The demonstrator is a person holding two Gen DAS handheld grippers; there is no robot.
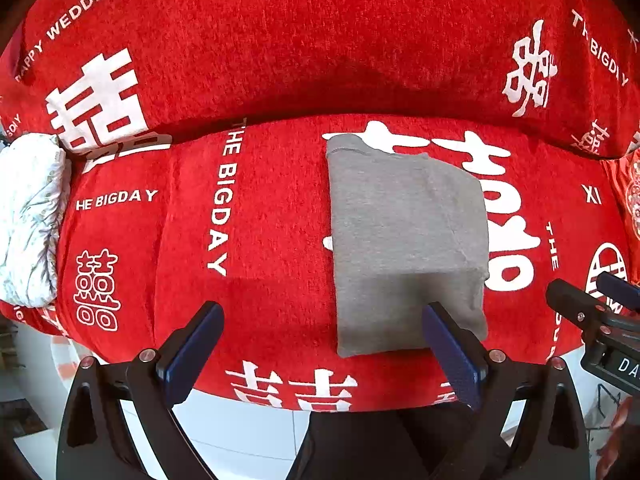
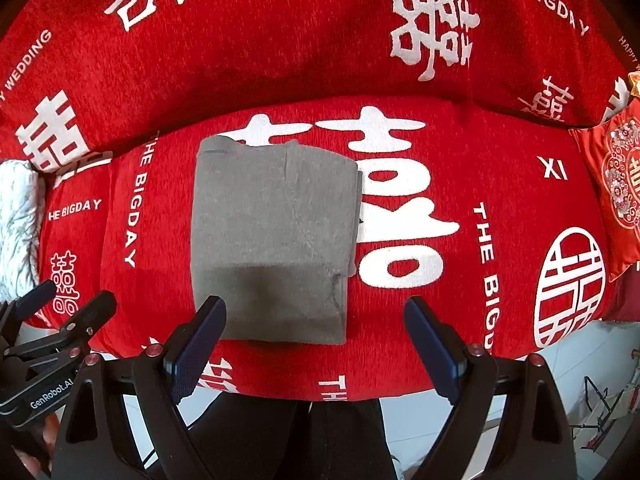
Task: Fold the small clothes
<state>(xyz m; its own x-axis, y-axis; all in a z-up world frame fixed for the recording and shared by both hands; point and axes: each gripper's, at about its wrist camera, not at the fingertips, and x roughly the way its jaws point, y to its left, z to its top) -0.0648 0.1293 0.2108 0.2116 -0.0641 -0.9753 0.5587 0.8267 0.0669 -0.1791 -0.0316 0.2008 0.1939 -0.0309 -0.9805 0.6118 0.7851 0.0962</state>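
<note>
A grey garment lies folded into a flat rectangle on the red sofa seat; it also shows in the right wrist view. My left gripper is open and empty, held just in front of the garment's near edge, its right finger over the near right corner. My right gripper is open and empty, near the garment's near edge, its left finger over the near left corner. Each gripper shows at the edge of the other's view: the right gripper, the left gripper.
The red cover with white lettering drapes the seat and backrest. A white patterned cushion lies at the left end. A red embroidered cushion sits at the right end. White tiled floor lies below the seat's front edge.
</note>
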